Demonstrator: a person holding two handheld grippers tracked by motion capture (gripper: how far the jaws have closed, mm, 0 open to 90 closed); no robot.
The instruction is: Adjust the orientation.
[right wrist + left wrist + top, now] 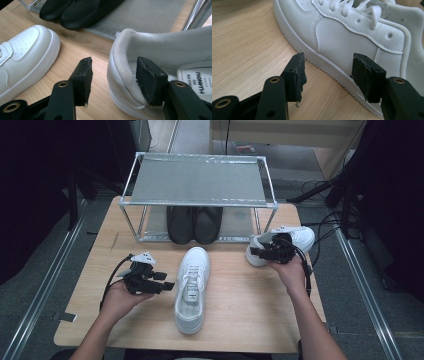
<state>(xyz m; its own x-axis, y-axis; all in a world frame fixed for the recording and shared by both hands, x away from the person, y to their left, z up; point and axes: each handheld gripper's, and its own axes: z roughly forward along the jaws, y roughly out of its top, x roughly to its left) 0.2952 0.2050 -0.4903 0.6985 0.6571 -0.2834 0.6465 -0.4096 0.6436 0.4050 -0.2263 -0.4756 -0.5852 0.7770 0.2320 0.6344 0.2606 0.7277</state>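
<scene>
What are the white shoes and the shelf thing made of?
The white shoe in the middle looks like smooth leather or faux leather: a faint pebbled grain, stitched seams, punched holes. The white shoe on the right has a soft woven-looking collar lining. The rack seems to be shiny metal tubing with grey, fabric-like shelves. The table looks like pale wood, maybe laminate, with visible grain lines.

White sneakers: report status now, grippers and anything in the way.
Left gripper open beside centre sneaker, not gripping. Right gripper open, jaws straddling heel collar of right sneaker, not clamped. Black shoes sit on rack lower shelf.
</scene>
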